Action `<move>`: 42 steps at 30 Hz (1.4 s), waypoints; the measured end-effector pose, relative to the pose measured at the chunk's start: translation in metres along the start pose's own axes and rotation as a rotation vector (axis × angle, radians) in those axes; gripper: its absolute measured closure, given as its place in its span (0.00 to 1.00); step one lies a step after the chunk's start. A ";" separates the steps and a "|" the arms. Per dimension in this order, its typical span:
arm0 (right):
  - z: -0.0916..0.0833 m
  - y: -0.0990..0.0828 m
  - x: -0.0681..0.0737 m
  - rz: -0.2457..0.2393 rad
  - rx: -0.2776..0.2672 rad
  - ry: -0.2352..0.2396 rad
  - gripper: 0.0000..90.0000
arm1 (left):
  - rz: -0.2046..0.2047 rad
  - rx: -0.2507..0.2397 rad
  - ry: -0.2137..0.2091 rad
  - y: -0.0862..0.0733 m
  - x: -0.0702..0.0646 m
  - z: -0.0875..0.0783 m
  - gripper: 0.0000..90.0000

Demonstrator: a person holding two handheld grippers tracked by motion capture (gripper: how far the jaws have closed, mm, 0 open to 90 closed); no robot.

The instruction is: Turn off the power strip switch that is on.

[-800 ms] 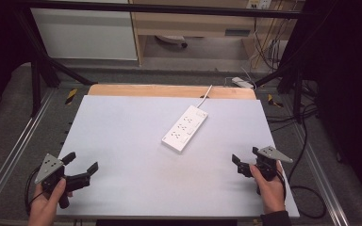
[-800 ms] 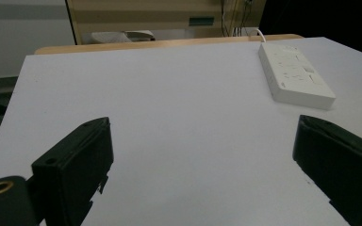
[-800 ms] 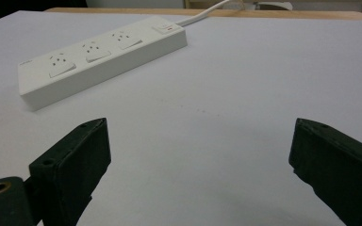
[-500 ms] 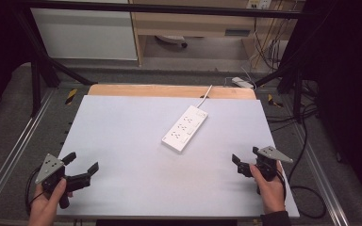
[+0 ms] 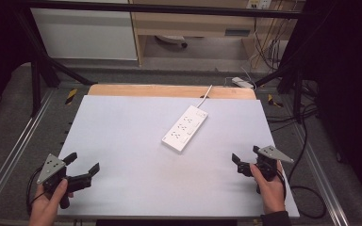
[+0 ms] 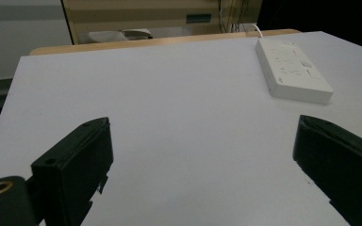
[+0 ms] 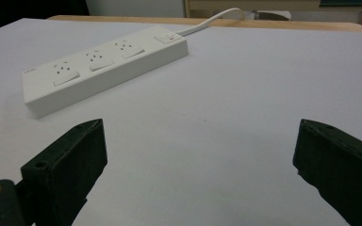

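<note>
A white power strip [image 5: 185, 128] with several sockets lies at an angle on the white table top [image 5: 122, 141], past the middle, and its cord [image 5: 205, 94] runs off the far edge. My left gripper [image 5: 82, 162] rests near the front left corner, held by a hand, its jaws wide apart and empty. Near the front right edge my right gripper [image 5: 245, 154] stands open, also empty. In the left gripper view the strip [image 6: 292, 70] is far off at the upper right of the gripper [image 6: 202, 141]. From the right gripper [image 7: 200, 146] the strip [image 7: 103, 66] lies ahead to the left.
A wooden strip [image 5: 169, 90] borders the table's far edge. Metal frame rails [image 5: 14, 155] run along both sides. Cables [image 5: 306, 188] and a small white adapter [image 5: 242, 82] lie on the floor at the right and back. A cabinet [image 5: 85, 33] stands behind.
</note>
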State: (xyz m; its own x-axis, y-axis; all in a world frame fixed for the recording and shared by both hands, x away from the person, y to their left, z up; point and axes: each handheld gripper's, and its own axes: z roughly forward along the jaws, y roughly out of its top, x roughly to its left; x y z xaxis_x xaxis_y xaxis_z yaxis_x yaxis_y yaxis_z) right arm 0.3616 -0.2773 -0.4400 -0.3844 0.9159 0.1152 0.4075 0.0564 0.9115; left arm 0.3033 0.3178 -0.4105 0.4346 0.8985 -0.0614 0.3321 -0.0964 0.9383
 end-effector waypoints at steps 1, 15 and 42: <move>0.000 0.000 0.000 0.000 -0.003 -0.001 0.04 | -0.001 -0.001 -0.001 0.000 0.000 0.000 0.06; 0.001 0.006 0.000 0.002 -0.028 -0.001 0.04 | 0.018 0.014 -0.003 -0.001 -0.002 0.001 0.06; 0.024 0.038 0.009 -0.016 0.042 0.033 0.04 | 0.009 0.039 -0.001 -0.003 -0.003 0.006 0.06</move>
State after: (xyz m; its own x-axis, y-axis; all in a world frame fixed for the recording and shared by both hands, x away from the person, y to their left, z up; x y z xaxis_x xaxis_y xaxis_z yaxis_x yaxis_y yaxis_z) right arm 0.3935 -0.2568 -0.4143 -0.4180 0.9012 0.1147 0.4355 0.0880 0.8959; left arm 0.3057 0.3135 -0.4155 0.4384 0.8972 -0.0535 0.3603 -0.1209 0.9250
